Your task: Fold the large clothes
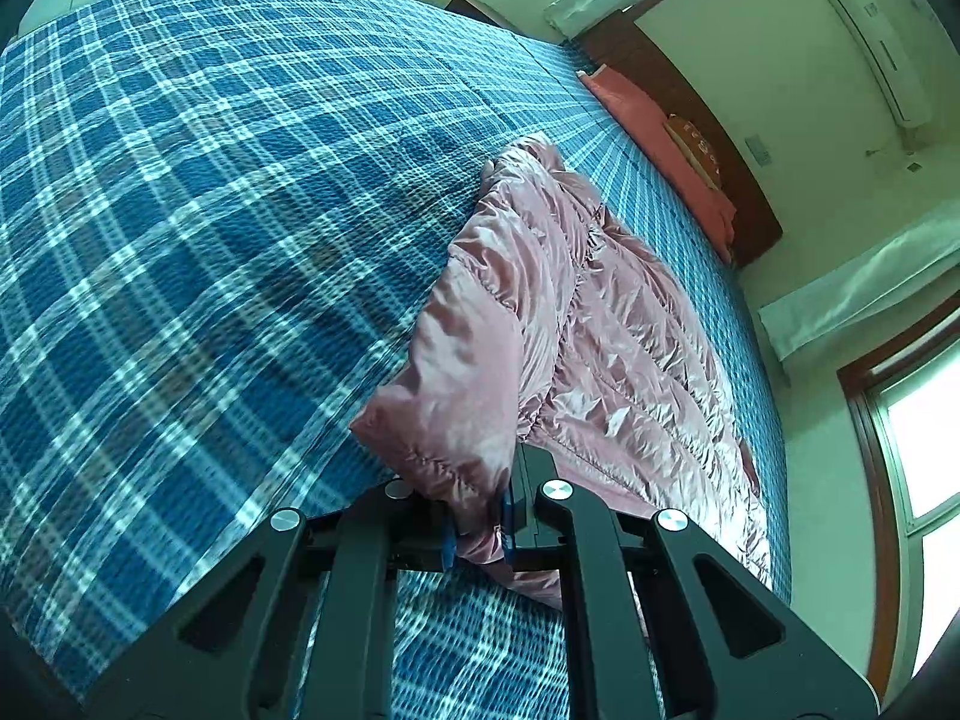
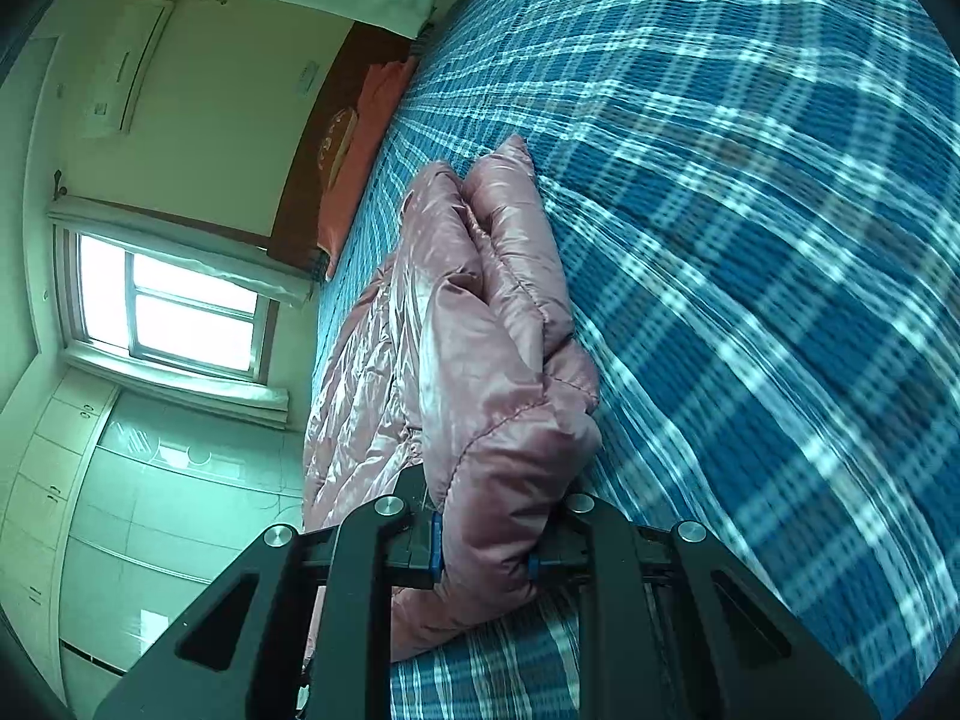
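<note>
Both jaws grip the pink puffer jacket (image 1: 576,324) on the blue plaid bedspread (image 1: 210,210); no legible writing.

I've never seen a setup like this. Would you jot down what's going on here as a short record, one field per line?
garment: pink puffer jacket, shiny and quilted, partly folded over itself
surface: bed with a blue plaid cover
left gripper: shut on a bunch of the jacket's fabric
right gripper: shut on a thick fold of the jacket
pillow: orange-pink, at the wooden headboard, apart from the jacket
room: window, wall air conditioner
fold stage: underway, jacket not yet a neat bundle
</note>
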